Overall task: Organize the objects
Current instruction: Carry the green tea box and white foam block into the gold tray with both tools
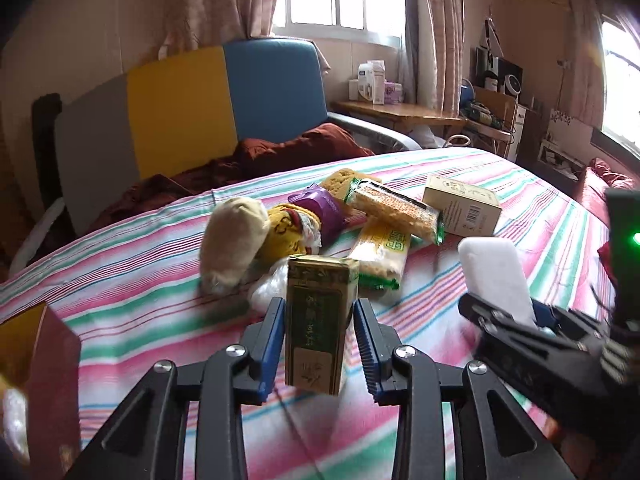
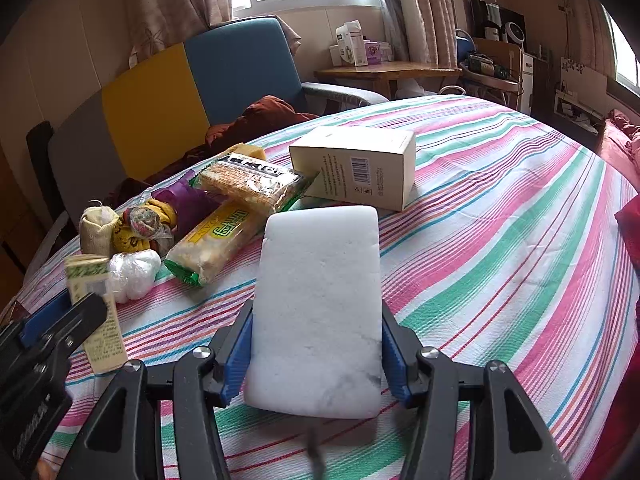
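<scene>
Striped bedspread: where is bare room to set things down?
Free: the wide striped bedspread right of the beige cardboard box, and the strip between the snack pile and the grippers. Crowded: the pile around the green-edged cracker packets.

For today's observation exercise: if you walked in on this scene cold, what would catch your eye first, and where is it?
First, the white foam block held upright in the right gripper, filling the middle of its view. Next, the green-and-gold carton gripped by the left gripper above the striped bedspread. Behind both, a heap of snack packets lies beside a beige box.
</scene>
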`<state>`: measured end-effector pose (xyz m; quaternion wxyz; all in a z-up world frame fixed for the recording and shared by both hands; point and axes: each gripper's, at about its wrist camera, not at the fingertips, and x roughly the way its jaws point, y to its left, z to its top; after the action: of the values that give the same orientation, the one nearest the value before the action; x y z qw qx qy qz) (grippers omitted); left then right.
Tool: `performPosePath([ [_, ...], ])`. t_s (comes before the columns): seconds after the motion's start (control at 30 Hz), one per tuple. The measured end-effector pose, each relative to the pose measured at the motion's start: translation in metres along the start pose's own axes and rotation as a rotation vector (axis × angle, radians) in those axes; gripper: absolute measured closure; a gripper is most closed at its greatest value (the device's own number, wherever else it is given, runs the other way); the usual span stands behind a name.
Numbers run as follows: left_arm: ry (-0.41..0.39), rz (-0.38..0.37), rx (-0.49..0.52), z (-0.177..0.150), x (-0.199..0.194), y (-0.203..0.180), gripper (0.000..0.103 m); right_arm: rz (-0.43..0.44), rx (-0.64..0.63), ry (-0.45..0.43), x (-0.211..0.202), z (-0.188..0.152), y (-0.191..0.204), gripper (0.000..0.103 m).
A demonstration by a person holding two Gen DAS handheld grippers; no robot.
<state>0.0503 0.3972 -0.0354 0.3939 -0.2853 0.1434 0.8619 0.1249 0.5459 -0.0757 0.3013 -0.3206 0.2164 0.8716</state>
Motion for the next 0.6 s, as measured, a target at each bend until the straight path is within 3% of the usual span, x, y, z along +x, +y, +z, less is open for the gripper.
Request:
performPosePath([
  [0.27, -0.019, -0.005, 0.018, -0.016, -0.026, -0.003, 0.072, -0.020, -0.024, -0.050, -0.010, 0.000, 0.005, 0.046],
  [0.43, 0.025, -0.063, -0.073, -0.019, -0.038, 0.004, 0.072, -0.035, -0.089, -0.075, -0.015, 0.001, 0.017, 0.046],
  [0.6, 0.005, -0.108, -0.109, -0.023, -0.066, 0.005, 0.072, -0.041, -0.136, -0.084, -0.021, 0.001, 0.027, 0.047],
])
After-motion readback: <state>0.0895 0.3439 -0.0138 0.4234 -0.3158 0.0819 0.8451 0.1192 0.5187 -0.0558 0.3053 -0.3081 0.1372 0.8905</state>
